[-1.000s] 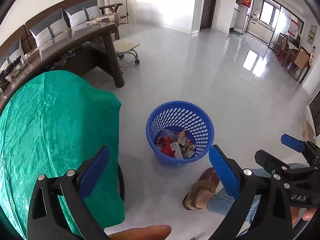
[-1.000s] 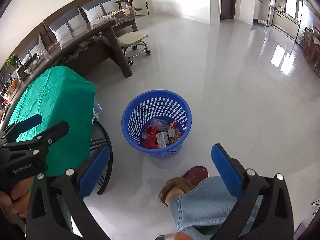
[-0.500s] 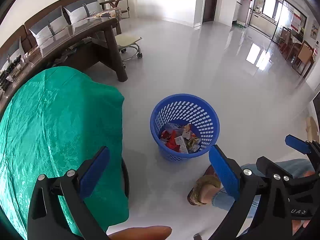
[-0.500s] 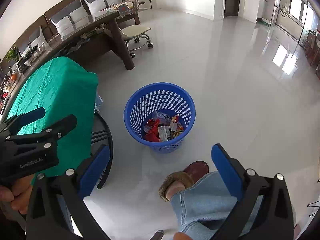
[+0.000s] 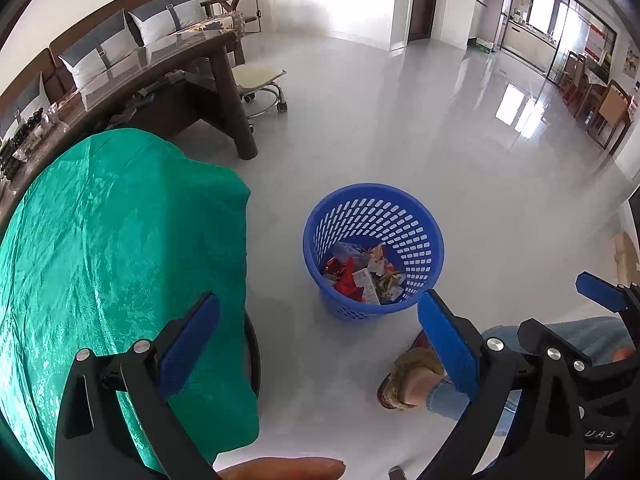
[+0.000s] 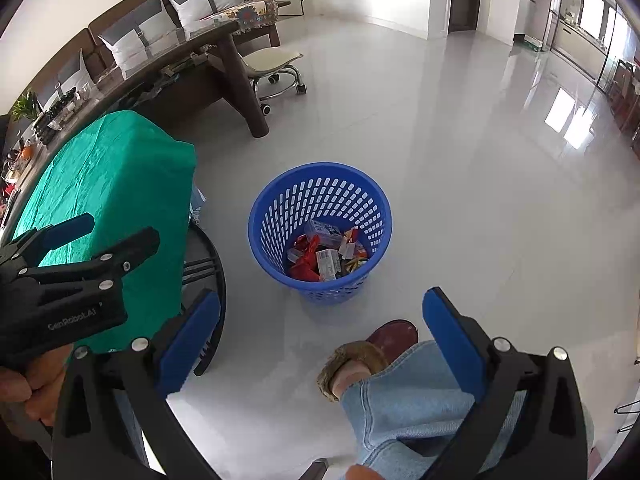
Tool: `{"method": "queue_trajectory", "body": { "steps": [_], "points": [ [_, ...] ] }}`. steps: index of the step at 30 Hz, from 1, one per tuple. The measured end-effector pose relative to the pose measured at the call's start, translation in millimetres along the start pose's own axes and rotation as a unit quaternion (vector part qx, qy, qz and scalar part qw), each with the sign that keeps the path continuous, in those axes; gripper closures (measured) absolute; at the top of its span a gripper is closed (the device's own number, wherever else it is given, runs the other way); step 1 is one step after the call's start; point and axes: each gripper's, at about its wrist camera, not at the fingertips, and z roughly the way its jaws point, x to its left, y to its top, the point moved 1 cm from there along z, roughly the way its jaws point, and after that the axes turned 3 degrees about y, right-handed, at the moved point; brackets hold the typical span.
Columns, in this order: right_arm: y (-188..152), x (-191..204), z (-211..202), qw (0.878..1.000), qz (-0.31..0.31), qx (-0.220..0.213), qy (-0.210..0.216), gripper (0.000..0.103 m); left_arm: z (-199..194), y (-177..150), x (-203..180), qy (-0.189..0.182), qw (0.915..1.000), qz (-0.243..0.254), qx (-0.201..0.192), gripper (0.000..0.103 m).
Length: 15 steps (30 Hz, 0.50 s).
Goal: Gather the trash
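Right now your left gripper (image 5: pixel 316 344) is spread wide with nothing between its blue pads, and your right gripper (image 6: pixel 320 340) is equally wide and empty, both held high above the floor. Just beyond them, near your slippered foot (image 6: pixel 360 356), stands the blue basket (image 6: pixel 256 216), upright on the grey tiles and holding the trash (image 6: pixel 324 254): a heap of red and white wrappers and small cartons at its bottom. To the left, the table under the green cloth (image 5: pixel 100 240) looks bare on the part you can see, though its far end is squeezed by the lens, so a scrap could be hiding there. The main risk from here is treating the job as finished while a piece lies out of view. Another is your foot: it sits near the basket's near side, and a careless step could tip the light basket and spill the wrappers back across the floor.
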Motion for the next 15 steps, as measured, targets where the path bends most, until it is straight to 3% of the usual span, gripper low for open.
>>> {"method": "queue_trajectory", "body": {
  "steps": [15],
  "points": [
    [0.4, -2.3, 1.9, 1.000, 0.002, 0.001, -0.002, 0.005, 3.8, -1.1, 2.1, 0.000, 1.0000, 0.000, 0.003, 0.005]
  ]
}}
